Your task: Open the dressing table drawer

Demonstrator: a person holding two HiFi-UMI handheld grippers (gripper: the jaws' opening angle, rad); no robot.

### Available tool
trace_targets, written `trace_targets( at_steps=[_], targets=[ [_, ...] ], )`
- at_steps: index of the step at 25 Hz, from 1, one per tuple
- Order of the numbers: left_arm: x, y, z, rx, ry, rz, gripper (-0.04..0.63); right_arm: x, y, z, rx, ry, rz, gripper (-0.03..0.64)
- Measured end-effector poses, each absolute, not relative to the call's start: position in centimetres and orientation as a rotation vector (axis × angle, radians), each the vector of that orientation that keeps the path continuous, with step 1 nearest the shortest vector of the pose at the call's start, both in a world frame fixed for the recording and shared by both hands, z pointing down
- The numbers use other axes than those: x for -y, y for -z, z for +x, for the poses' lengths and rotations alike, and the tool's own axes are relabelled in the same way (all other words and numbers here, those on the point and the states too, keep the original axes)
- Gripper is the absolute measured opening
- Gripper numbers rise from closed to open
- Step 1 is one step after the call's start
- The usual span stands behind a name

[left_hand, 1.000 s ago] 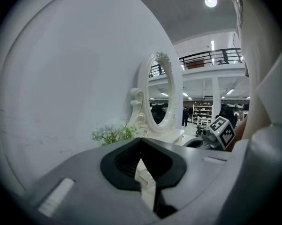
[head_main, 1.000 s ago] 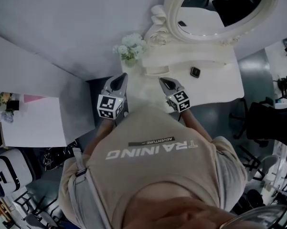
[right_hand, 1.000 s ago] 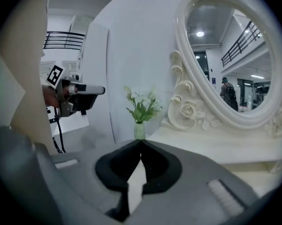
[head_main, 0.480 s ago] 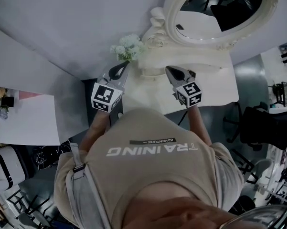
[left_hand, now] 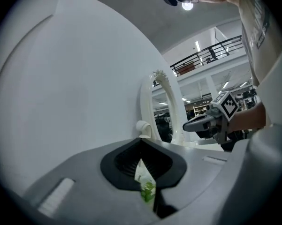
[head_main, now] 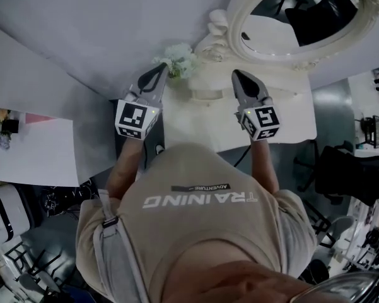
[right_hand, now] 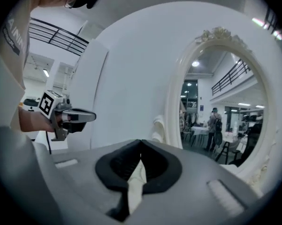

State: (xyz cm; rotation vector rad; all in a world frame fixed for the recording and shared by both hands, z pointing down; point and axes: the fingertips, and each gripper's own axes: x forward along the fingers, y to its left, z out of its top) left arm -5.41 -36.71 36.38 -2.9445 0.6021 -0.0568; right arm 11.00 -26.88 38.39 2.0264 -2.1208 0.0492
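The white dressing table stands against the grey wall, with its oval mirror above it. No drawer front shows in any view; the tabletop and my body hide it. My left gripper is shut and empty, held in the air beside the white flowers. My right gripper is also shut and empty, above the tabletop in front of the mirror's lower rim. In the left gripper view the jaws meet, and the right gripper hangs ahead. In the right gripper view the jaws meet before the mirror.
A low white ledge sits on the tabletop between the grippers. A dark office chair stands right of the table. A white panel lies at the left, with a small plant by it. A cable hangs near the table's front edge.
Both grippers have risen and moved further toward the mirror. The small black object on the tabletop, seen a second ago, is now hidden behind the right gripper.
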Motion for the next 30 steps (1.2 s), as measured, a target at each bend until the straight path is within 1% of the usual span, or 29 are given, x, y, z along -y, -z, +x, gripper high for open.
trace_targets(
  at_steps=[3,6,15,17,22,30],
  targets=[
    [37.4,-35.9,-6.7,-0.699,0.038,-2.905,0.008,27.2,-37.1,11.3,2.062,0.063,2.154,0.005],
    [37.8,-36.5,-7.9,-0.738,0.029,-2.901,0.008,27.4,-36.9,10.2,2.075,0.114,2.175,0.005],
    [38.5,-38.9,-10.0,-0.732,0.046,-2.952,0.008,27.5,-37.5,7.5,2.111,0.104,2.154,0.004],
    [38.7,-39.5,-10.3,-0.713,0.05,-2.961,0.008,27.5,-38.1,7.4,2.089,0.087,2.174,0.003],
    [38.5,-44.0,-10.9,-0.625,0.169,-3.06,0.008,26.5,-41.9,6.1,1.982,-0.077,2.22,0.005],
    [41.3,-46.5,-10.2,-0.547,0.132,-3.071,0.008,27.5,-46.1,3.6,1.928,-0.15,2.199,0.003]
  ],
)
